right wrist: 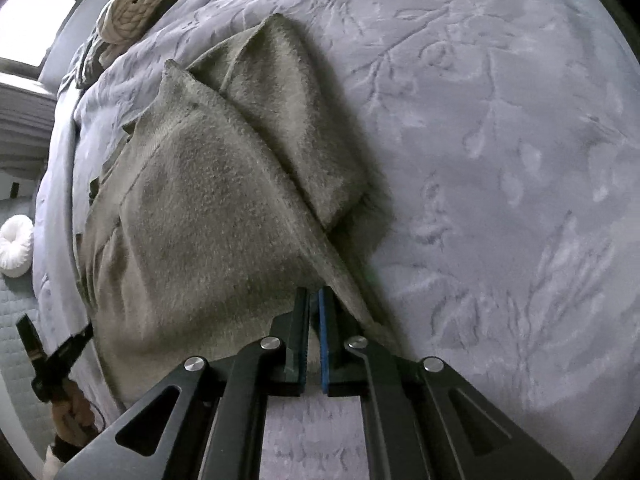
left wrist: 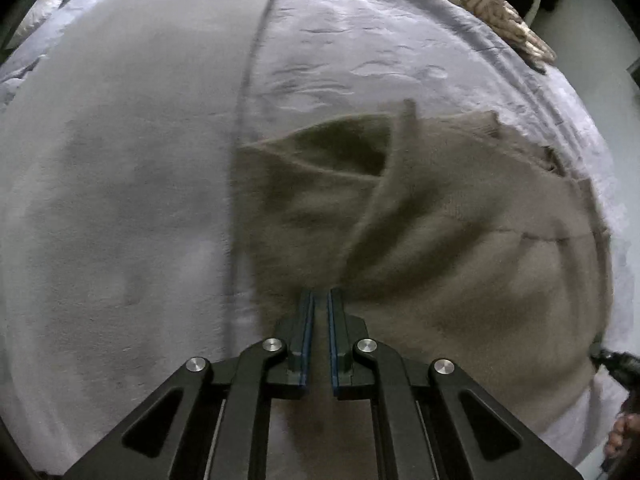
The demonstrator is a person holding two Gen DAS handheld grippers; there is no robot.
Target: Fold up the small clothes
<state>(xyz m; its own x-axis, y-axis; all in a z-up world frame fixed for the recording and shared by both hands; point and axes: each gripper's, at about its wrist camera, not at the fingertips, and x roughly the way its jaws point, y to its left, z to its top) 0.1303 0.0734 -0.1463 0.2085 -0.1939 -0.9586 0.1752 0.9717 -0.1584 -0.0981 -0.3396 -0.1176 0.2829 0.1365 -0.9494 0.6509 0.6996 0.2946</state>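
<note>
A beige fuzzy garment (left wrist: pixel 460 216) lies spread on the bed, one sleeve folded over its body. In the left wrist view my left gripper (left wrist: pixel 320 294) is shut on the garment's near edge, with fabric bunched at the fingertips. The right wrist view shows the same garment (right wrist: pixel 200 208) with its folded sleeve (right wrist: pixel 288 120) lying to the right. My right gripper (right wrist: pixel 314 292) is shut on the garment's lower right edge, a strip of fabric pinched between the pads.
A grey embossed bedspread (right wrist: pixel 500 140) covers the bed, with a plain grey blanket (left wrist: pixel 120 180) beside it. A braided knot cushion (right wrist: pixel 136 4) sits at the far edge. A white round pouf (right wrist: pixel 16 248) is on the floor. A person's hand (left wrist: pixel 624 436) shows at the side.
</note>
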